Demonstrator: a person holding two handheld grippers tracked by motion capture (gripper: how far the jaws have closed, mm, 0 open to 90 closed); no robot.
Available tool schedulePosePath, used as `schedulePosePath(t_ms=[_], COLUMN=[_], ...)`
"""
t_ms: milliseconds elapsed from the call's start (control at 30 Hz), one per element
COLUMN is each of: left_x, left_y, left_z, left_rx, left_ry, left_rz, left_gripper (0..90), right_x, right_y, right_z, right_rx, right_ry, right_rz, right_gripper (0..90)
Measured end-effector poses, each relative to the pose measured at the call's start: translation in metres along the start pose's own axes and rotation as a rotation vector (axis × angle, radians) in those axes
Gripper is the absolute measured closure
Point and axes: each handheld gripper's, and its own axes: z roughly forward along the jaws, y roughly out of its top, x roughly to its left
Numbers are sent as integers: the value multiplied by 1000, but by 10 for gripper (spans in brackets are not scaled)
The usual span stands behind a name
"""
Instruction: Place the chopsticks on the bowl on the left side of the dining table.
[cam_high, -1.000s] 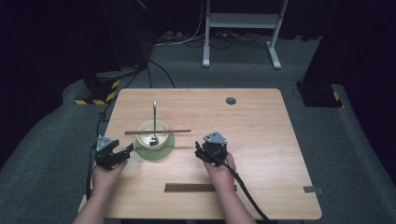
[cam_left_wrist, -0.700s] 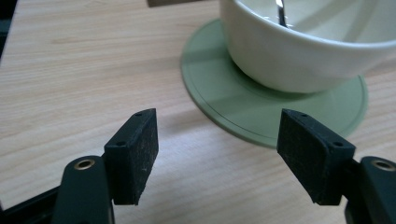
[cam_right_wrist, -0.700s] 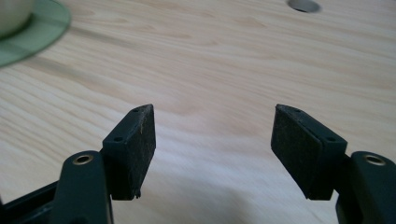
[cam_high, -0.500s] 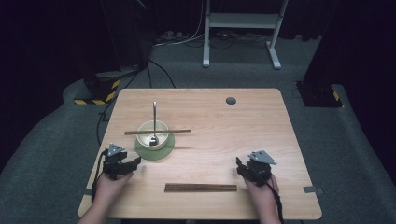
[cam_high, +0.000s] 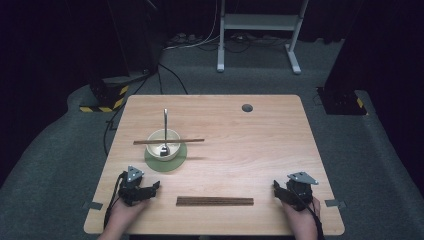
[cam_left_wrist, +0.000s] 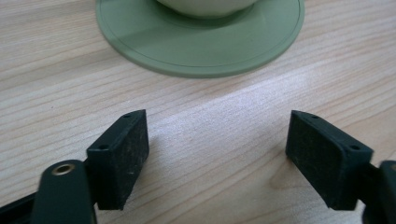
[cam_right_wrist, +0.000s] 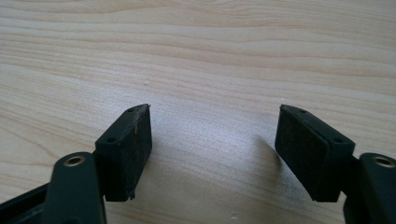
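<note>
Dark wood: the chopsticks (cam_high: 215, 201) lie as a pair on the near edge of the table (cam_high: 260, 145), long axis running left to right, directly between our two grippers. The left gripper (cam_high: 150, 190) sits just off their left end, the right gripper (cam_high: 276, 190) a little farther off their right end, so we judge the left hand the nearer. Both sets of jaws stand wide and have just been opening; the gripper views show bare wood between the pads, nothing held. Farther off, ahead of the left gripper, the green saucer (cam_high: 152, 160) carries a pale bowl (cam_high: 172, 137) with a spoon (cam_high: 165, 125) standing in it and a single chopstick (cam_high: 192, 141) lying across its rim, again left to right.
</note>
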Motion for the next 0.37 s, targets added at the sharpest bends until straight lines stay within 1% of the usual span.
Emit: schedulePosePath(t_ms=[33, 67, 100, 133, 167, 200, 333, 367], left_x=[-1, -1, -1, 0, -1, -1, -1, -2], left_y=[0, 0, 0, 0, 0, 0, 1, 0], left_z=[0, 0, 0, 0, 0, 1, 0, 2], left_rx=[4, 5, 4, 4, -3, -3, 5, -7], left_ry=[-3, -5, -6, -7, -2, -11, -17, -16], left_rz=[-7, -5, -8, -5, -9, -2, -1, -6], left_gripper=[211, 210, 210, 210, 210, 210, 208, 208], right_x=[0, -1, -3, -2, -1, 1, 1, 1], right_y=[-1, 0, 0, 1, 1, 1, 1, 1], right_z=[2, 2, 2, 2, 2, 4, 4, 4], right_rx=[-17, -5, 7, 14, 15, -5, -4, -4], right_ry=[3, 19, 29, 25, 19, 4, 1, 1], right_rz=[21, 45, 36, 28, 32, 45, 49, 49], right_gripper=[264, 246, 239, 235, 228, 225, 217, 217])
